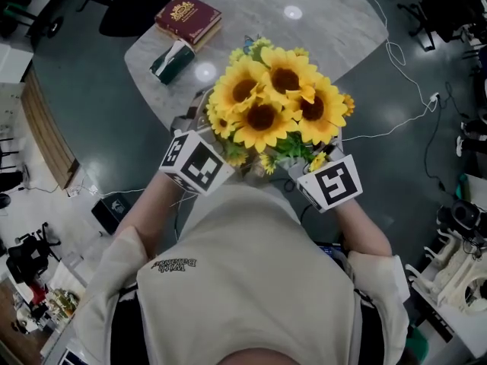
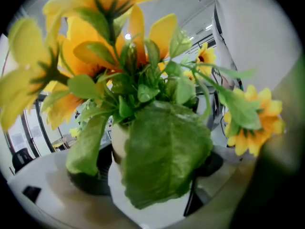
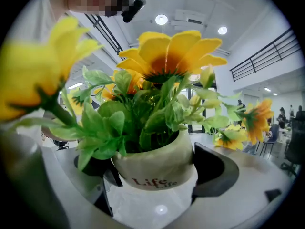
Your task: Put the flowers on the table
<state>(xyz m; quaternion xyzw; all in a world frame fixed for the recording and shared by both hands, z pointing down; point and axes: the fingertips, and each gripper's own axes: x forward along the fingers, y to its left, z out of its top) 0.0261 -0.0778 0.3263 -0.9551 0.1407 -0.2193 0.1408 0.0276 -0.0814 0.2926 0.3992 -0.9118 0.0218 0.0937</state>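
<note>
Gripping one white pot (image 3: 157,171) from opposite sides, the left tongs (image 2: 147,180) and the right tongs (image 3: 155,175) each have it between their jaws. In the right gripper view the jaws stand wide, one dark pad against each side of the pot, which bears the word "Life". In the left gripper view the jaws are just as wide around the pot; a big green leaf (image 2: 164,151) hangs in front of it and hides the contact on the right side.

The sunflowers (image 1: 274,97) rise out of the pot and spread above both tongs, so in the head view they cover the jaws and only the two marker cubes, the left one (image 1: 196,162) and the right one (image 1: 332,182), show just below the blooms. The pot sits between the cubes, close in front of the person's pale shirt (image 1: 251,280).

Under the pot, between the right jaws, lies the pale marble table (image 1: 327,29); whether the pot touches it cannot be told. On the table, well beyond the left tongs, lie a red book (image 1: 189,17) and, just beside it, a green and white box (image 1: 172,61).
</note>
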